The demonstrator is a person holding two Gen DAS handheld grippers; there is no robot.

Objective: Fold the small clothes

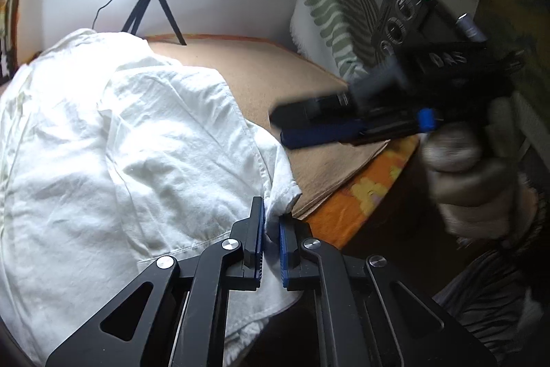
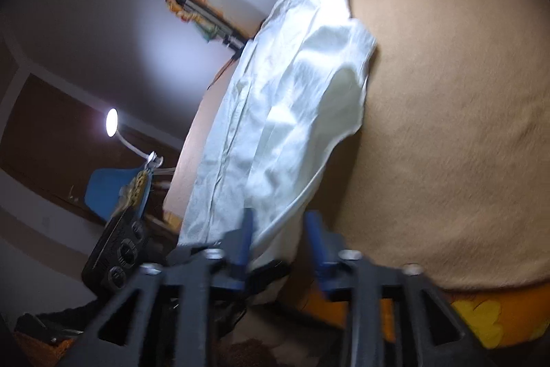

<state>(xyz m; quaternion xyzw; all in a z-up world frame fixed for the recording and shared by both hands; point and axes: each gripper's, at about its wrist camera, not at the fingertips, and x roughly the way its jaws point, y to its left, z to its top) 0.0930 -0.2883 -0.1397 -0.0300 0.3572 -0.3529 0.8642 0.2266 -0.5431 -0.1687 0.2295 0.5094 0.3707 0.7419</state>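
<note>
Black linkage arms and blue-padded fingers fill the bottom of the left wrist view, where the left gripper (image 1: 271,238) is clenched on the near corner of the white shirt (image 1: 113,140) — a fold of hem is pinched between the pads, with loose cloth spilling below them. That corner hold looks like the anchor for a fold: taking the hem at its edge lets the whole panel be lifted or carried over without bunching.

In its own view the right gripper (image 2: 282,238) stands released, its blue fingers (image 2: 318,239) apart, with the shirt's lower edge showing between them but no pad pressing on it. From the left view it hangs off to the side above the bed, held in a person's hand (image 1: 481,174), clear of the cloth — free, by my judgement, to take a second corner.

The shirt lies on the bed (image 2: 447,126), stretched lengthwise over a tan blanket, one side already turned over on itself. Its fabric is thin woven cotton, creased and soft, with a stitched button placket running its length. The blanket is matte and slightly fuzzy, so the cloth should stay put rather than slide. An orange flowered sheet (image 1: 371,195) shows at the bed's edge; a ring light on a small tripod (image 1: 154,12) stands at the far end, beside a striped pillow (image 1: 337,19).
</note>
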